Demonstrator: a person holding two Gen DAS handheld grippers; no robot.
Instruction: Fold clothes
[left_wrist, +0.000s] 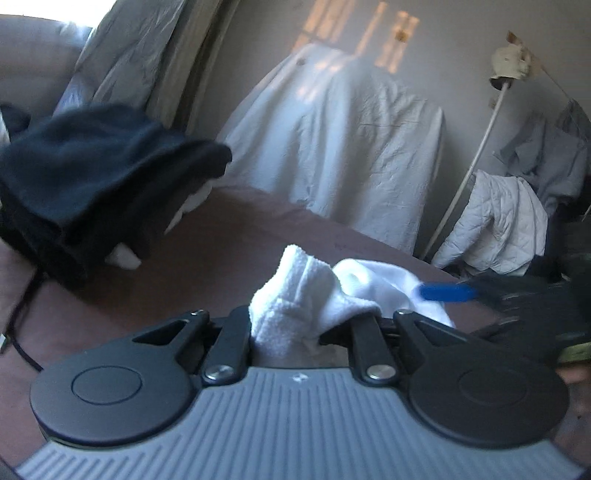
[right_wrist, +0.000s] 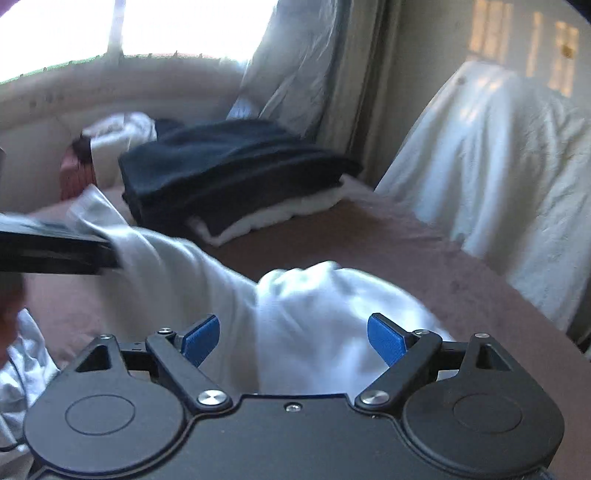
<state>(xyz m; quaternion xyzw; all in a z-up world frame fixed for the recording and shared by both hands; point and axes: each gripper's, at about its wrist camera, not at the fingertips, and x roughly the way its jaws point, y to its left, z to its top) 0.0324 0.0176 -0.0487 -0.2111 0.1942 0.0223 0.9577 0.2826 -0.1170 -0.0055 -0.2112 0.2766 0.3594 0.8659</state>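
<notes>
- Bunching up between the two tools, the white garment (right_wrist: 303, 317) hangs over the brown bed cover (right_wrist: 388, 240), one end in each gripper's reach.
- The left gripper (left_wrist: 299, 325) is pinching a wad of the cloth right at its throat; a grip that thick could slide loose if pulled hard.
- The right gripper (right_wrist: 293, 339) stands spread, blue pads (right_wrist: 201, 338) either side of the fabric, so nothing holds that end; closing now might catch a stray layer and set a crooked crease.
- The pictures are blurred, so the edges are hard to judge.
- A stack of dark folded clothes (right_wrist: 236, 173) sits well apart near the window; a wide swing could still topple it.
</notes>
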